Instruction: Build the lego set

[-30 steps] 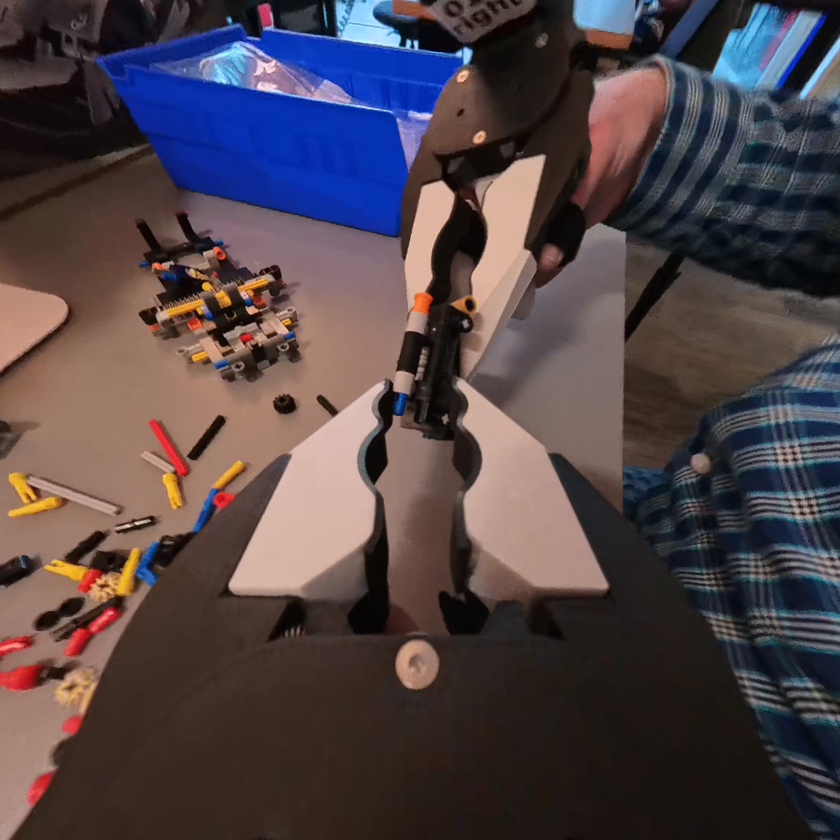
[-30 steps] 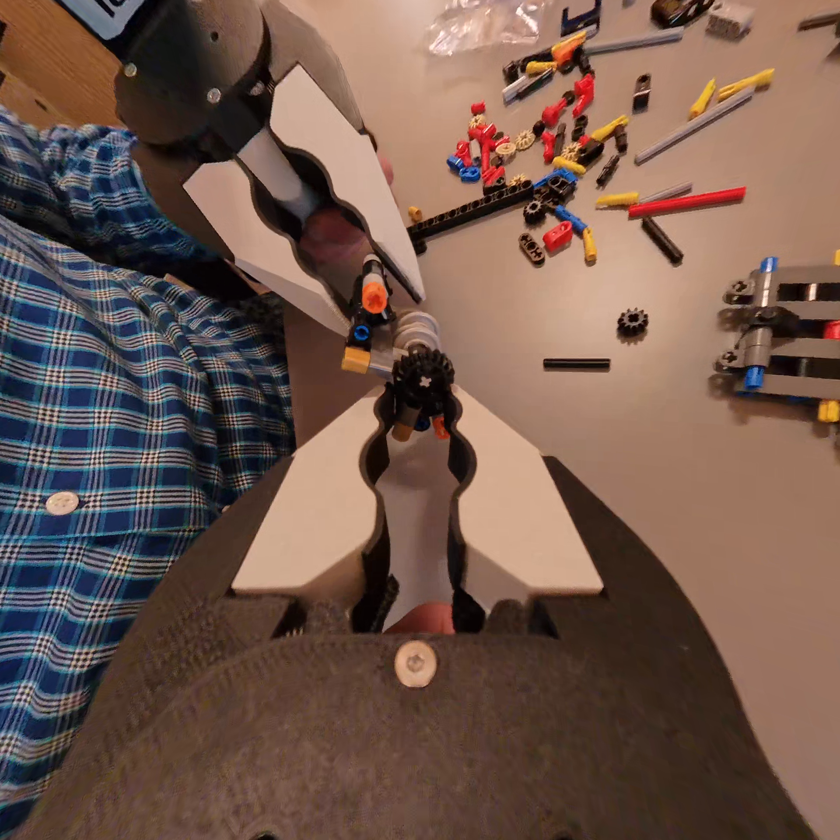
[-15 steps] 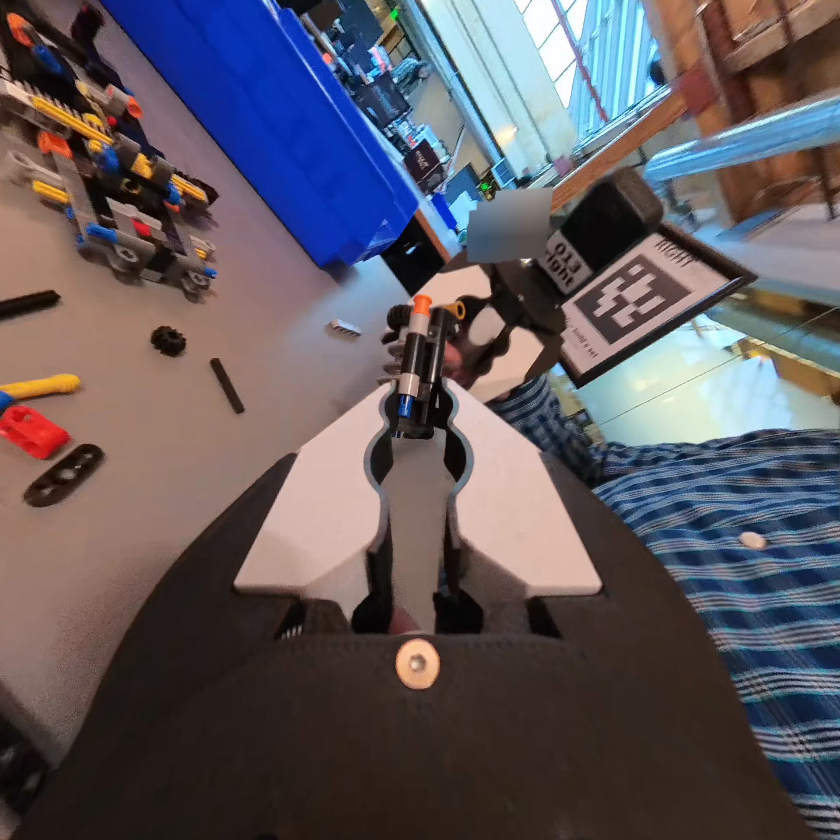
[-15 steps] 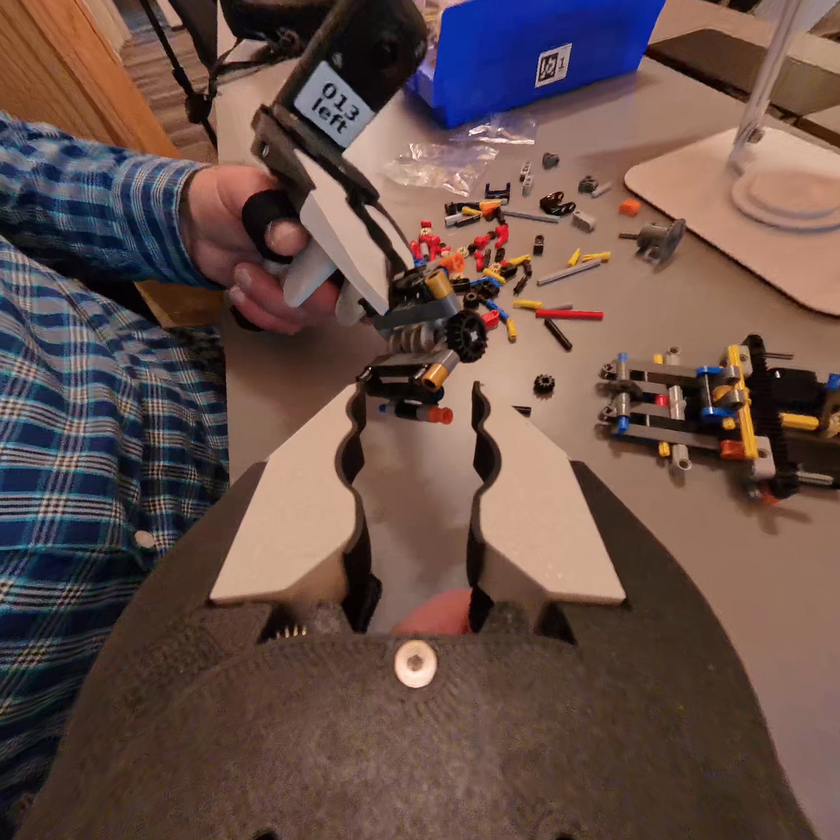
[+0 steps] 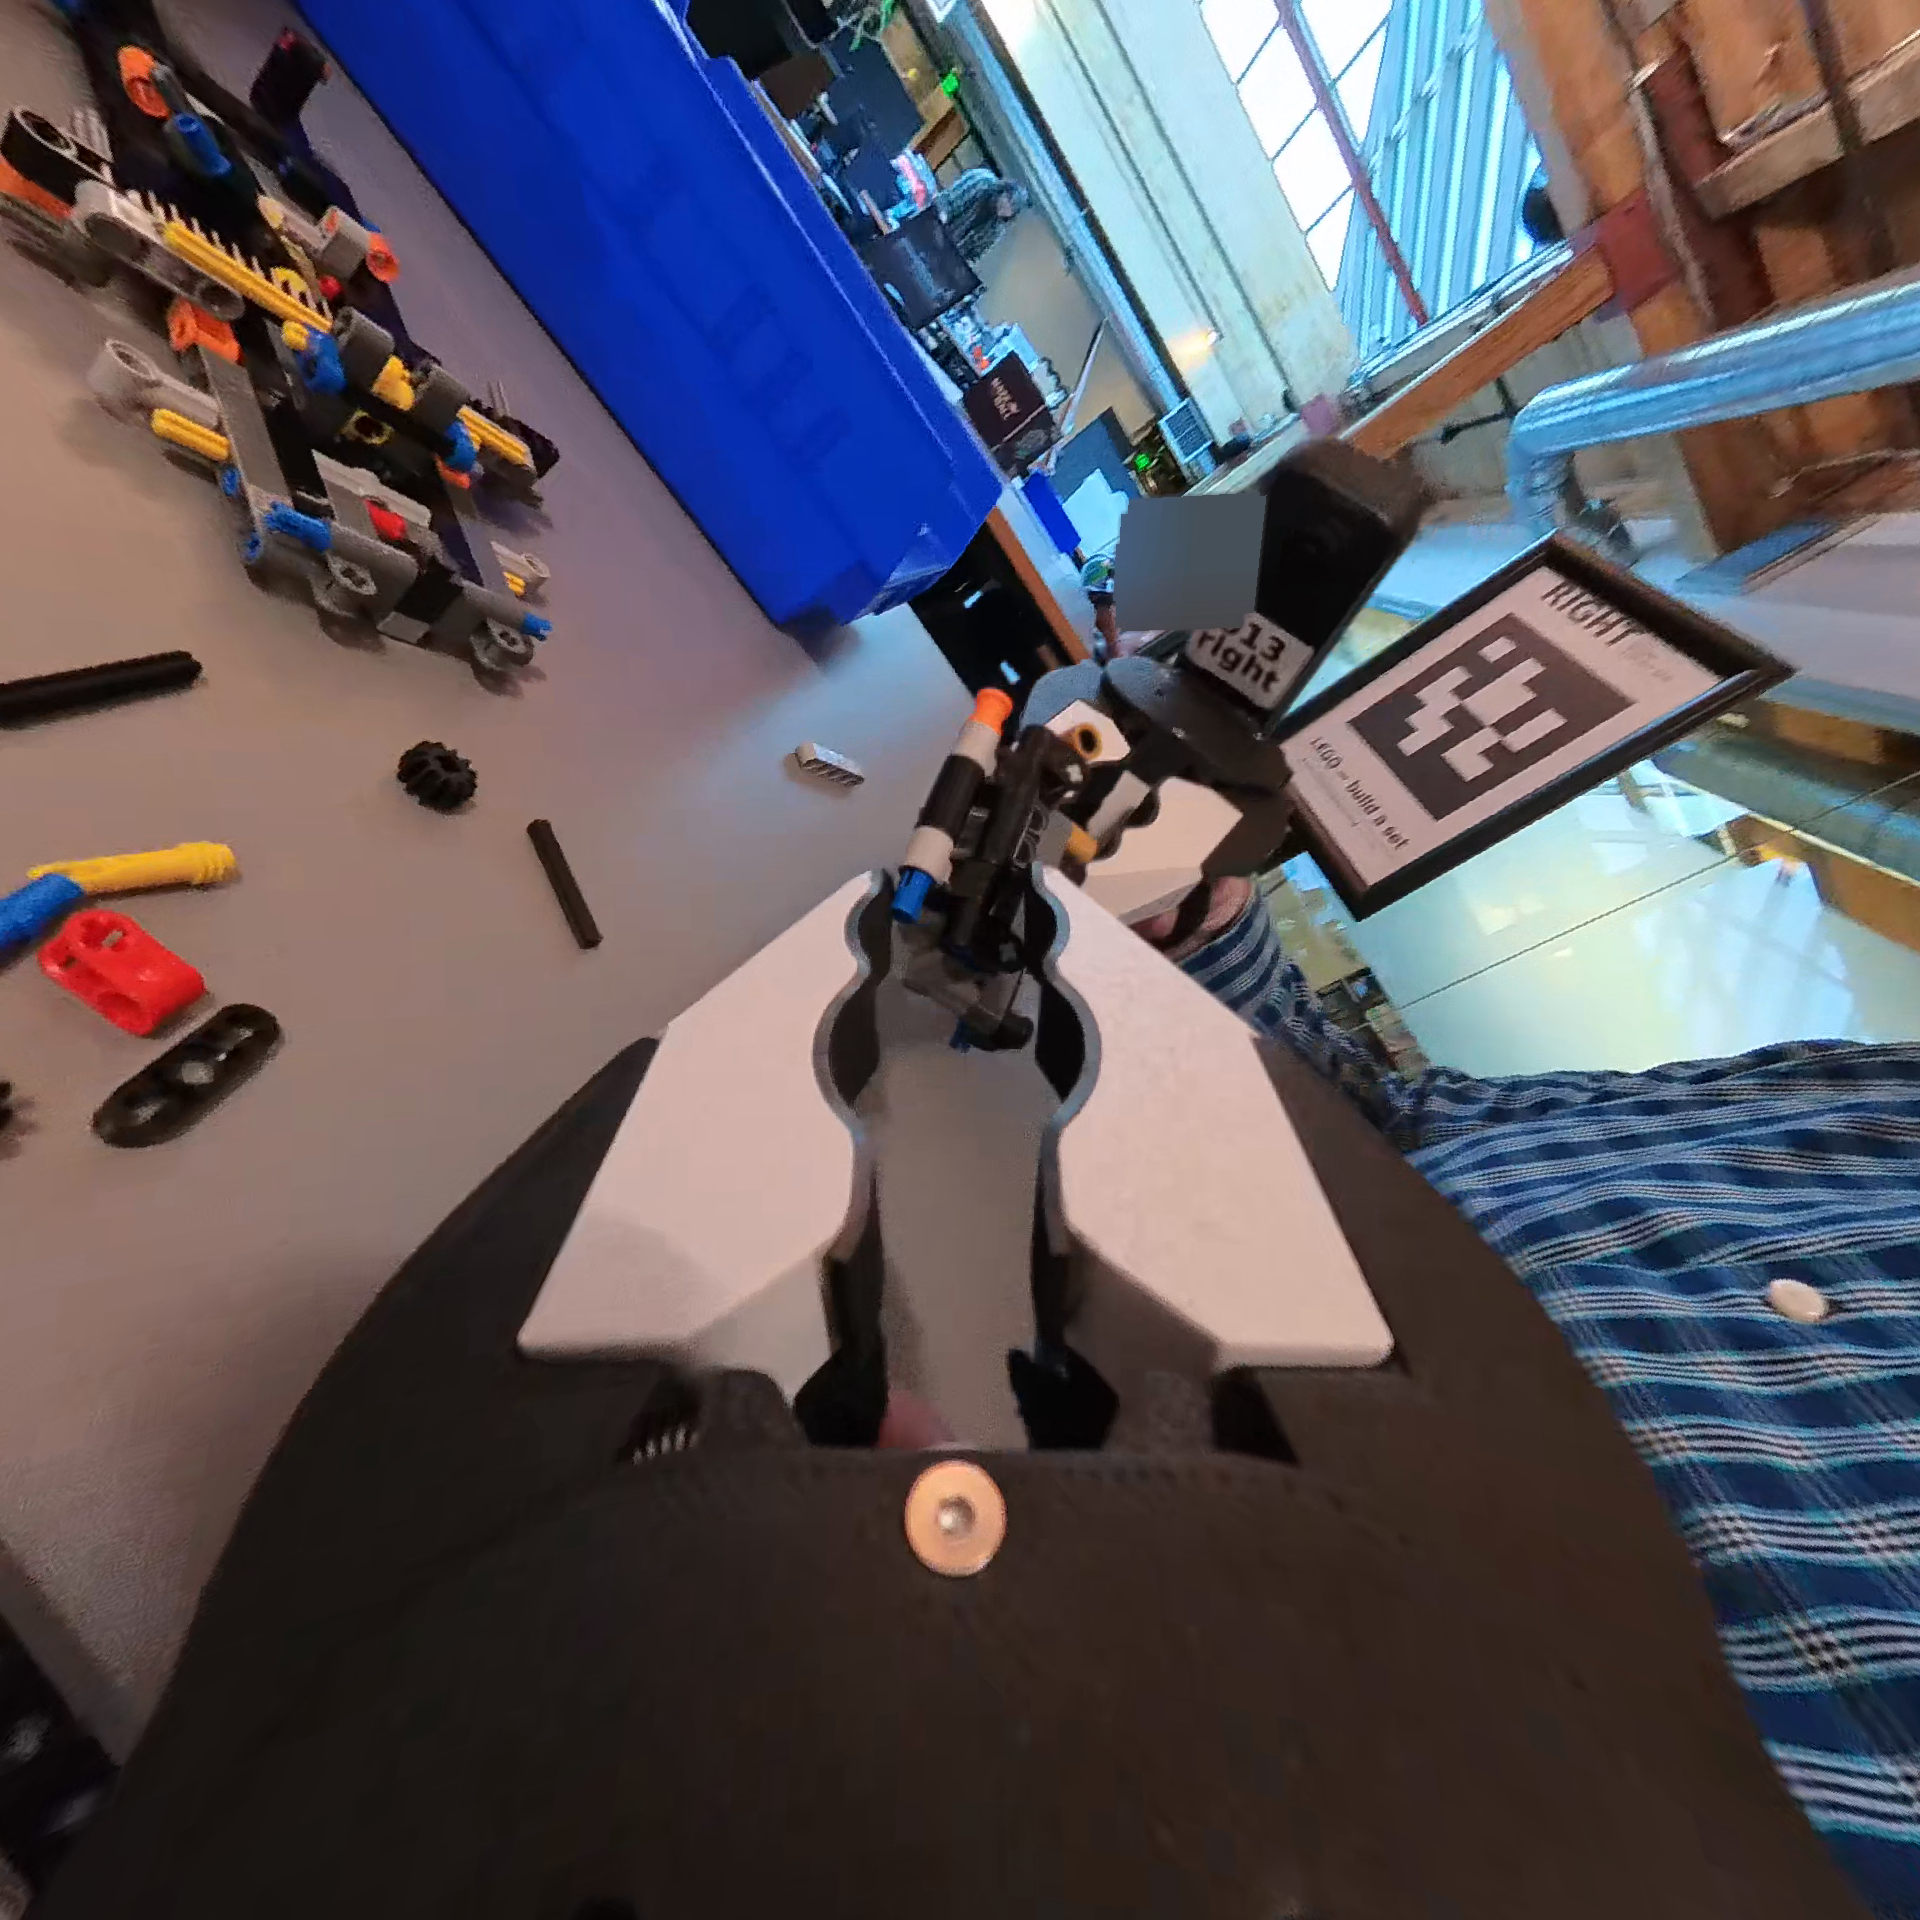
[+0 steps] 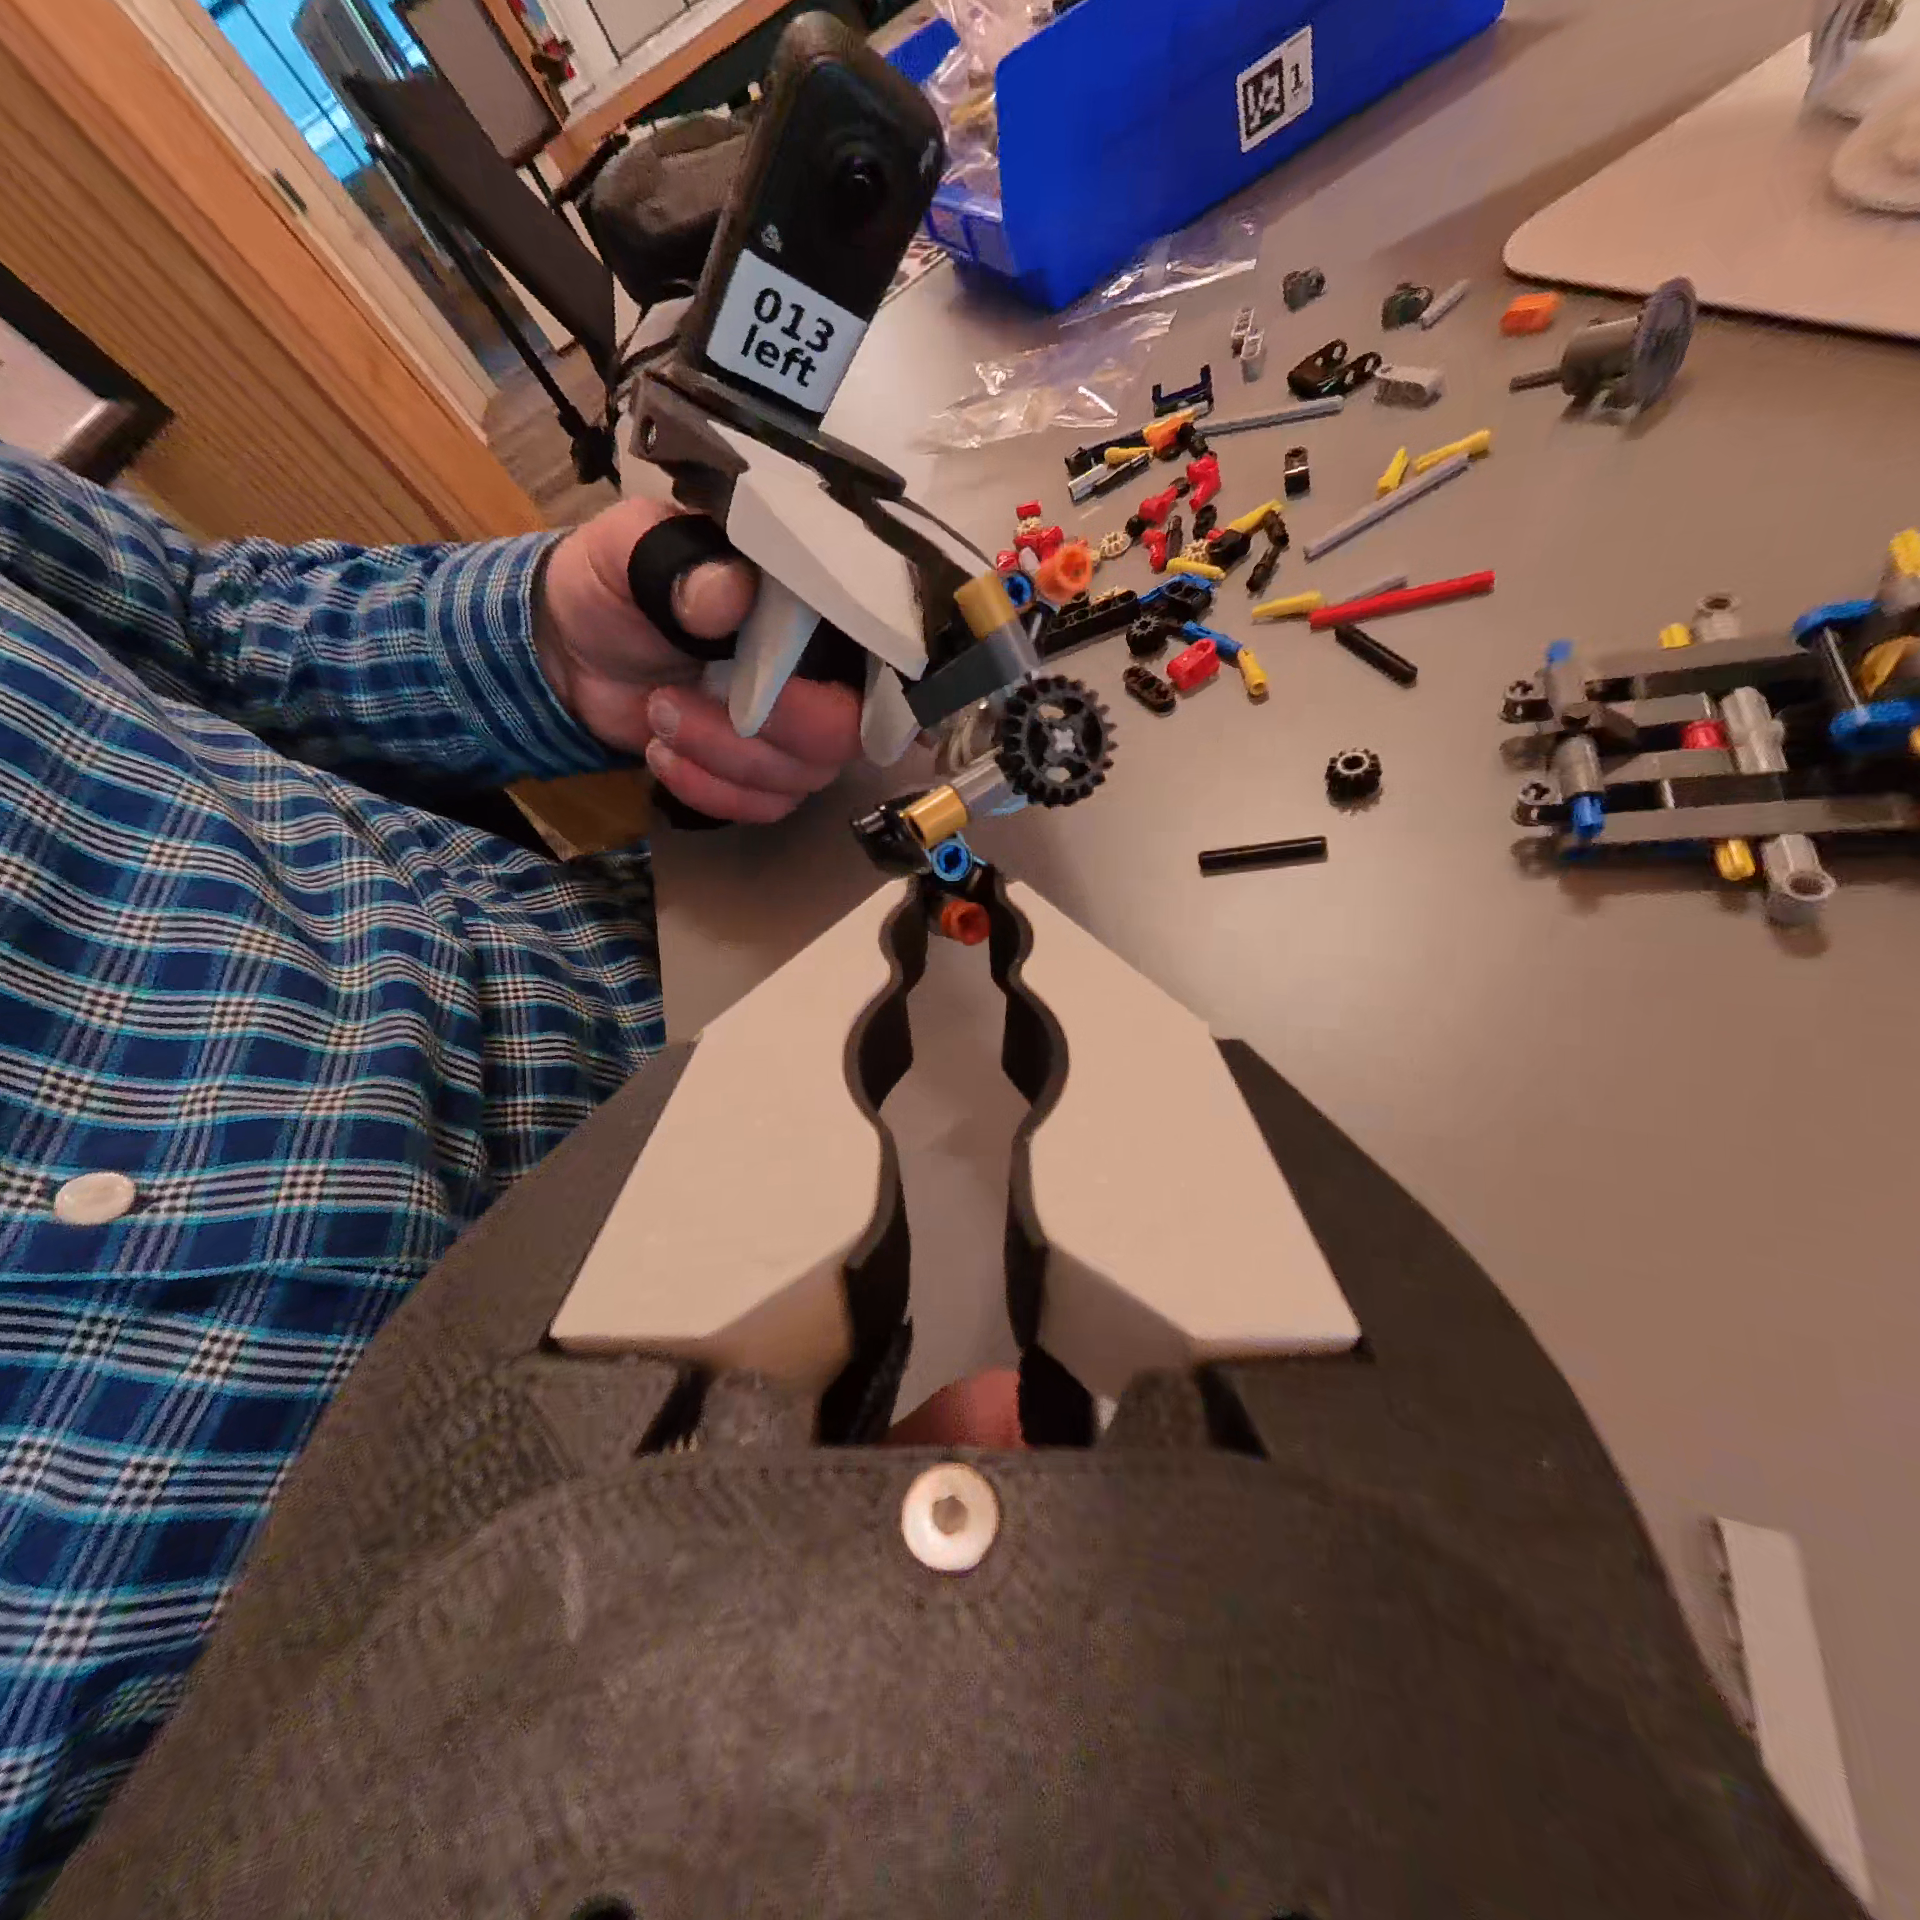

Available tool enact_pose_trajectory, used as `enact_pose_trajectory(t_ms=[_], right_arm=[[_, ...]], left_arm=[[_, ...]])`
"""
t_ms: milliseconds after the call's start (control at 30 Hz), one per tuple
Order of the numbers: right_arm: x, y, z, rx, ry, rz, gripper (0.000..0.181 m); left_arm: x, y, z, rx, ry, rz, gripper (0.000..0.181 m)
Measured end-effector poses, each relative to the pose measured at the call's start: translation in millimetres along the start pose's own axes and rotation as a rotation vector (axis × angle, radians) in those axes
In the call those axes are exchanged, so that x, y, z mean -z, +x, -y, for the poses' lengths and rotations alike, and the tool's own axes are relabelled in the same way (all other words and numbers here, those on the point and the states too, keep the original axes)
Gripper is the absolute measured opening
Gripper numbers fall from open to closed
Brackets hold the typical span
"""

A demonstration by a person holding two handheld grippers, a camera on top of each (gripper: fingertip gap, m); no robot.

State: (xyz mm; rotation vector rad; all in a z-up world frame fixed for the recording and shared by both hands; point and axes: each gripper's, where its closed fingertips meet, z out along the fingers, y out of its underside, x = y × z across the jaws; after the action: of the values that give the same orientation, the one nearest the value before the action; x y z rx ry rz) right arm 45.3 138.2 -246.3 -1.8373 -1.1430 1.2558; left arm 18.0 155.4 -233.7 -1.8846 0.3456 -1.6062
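Both tongs meet in the air over the table [image 6: 1351, 1039], sharing one small lego sub-build [image 5: 987, 831]. The left gripper [image 5: 961, 920] clamps its lower end, so the piece stands up out of the tips with the orange-tipped pin on top. The right gripper [image 6: 951, 899] has narrowed onto the far end, around the orange and blue pins; it looks closed on the sub-build, though actual contact is hard to confirm. Held from two sides like this, the piece is probably braced so one hand can press or turn a part while the other resists. A black gear [image 6: 1055, 740] sits on its axle just beyond the left tips. The bigger chassis [image 6: 1704, 748] lies flat on the table, well apart, likely awaiting this module. Loose parts [image 6: 1226, 582] are scattered behind, near a blue bin [image 6: 1143, 135]
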Motion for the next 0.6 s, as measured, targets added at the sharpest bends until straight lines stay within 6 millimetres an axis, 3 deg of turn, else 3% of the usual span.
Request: enact_pose_trajectory(t_ms=[33, 400, 600], right_arm=[[0.8, -0.5, -1.1, -0.009, 0.005, 0.007, 0.007], [-1.8, 0.7, -38.2, -0.247, -0.088, 0.000, 0.006], [0.6, 18.3, -45.6, -0.264, -0.122, -0.131, 0.008]], left_arm=[[0.5, -2.0, -0.5, -0.011, -0.001, 0.016, 0.023], [-0.9, -28.0, -31.5, -0.085, -0.216, 0.211, 0.022], [-4.5, -44.1, -27.9, -0.223, -0.264, 0.345, 0.032]])
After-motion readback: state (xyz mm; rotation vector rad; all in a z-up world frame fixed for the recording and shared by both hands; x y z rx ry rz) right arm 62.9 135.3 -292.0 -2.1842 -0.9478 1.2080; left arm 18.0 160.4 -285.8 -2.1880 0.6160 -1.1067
